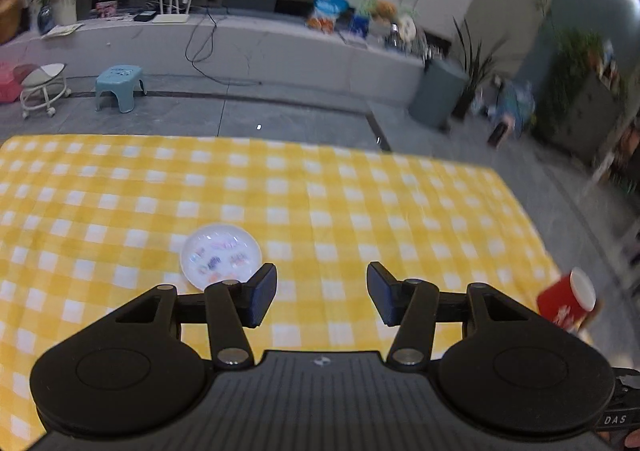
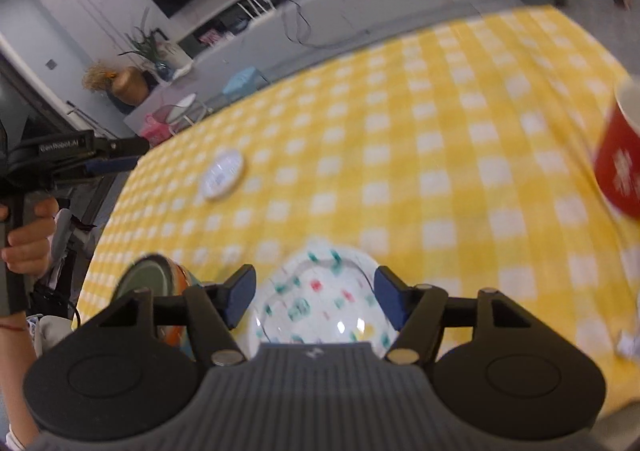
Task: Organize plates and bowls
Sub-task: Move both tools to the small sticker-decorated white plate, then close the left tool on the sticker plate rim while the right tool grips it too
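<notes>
Left hand-held gripper [image 1: 322, 293] spread apart over the yellow-checked table [image 1: 360, 203], holding nothing, just right of a small white plate [image 1: 221, 255]. Right hand-held gripper [image 2: 316, 297] likewise apart, above a patterned white bowl [image 2: 320, 303]; colourful bowl [image 2: 160, 283] just left, red cup [image 2: 618, 167] far right.

Open checked cloth across the middle and far side of the bench [image 1: 320, 187], nothing standing on it, easy passage. The small white dish [image 1: 221, 255] lies just ahead-left of the left hand-held gripper [image 1: 322, 293]. The red cup [image 1: 568, 301] blocks the right edge. Below the right hand-held gripper [image 2: 316, 297] sits the patterned white plate [image 2: 320, 303], a green-and-orange bowl [image 2: 154, 279] just beside it at the near edge.
</notes>
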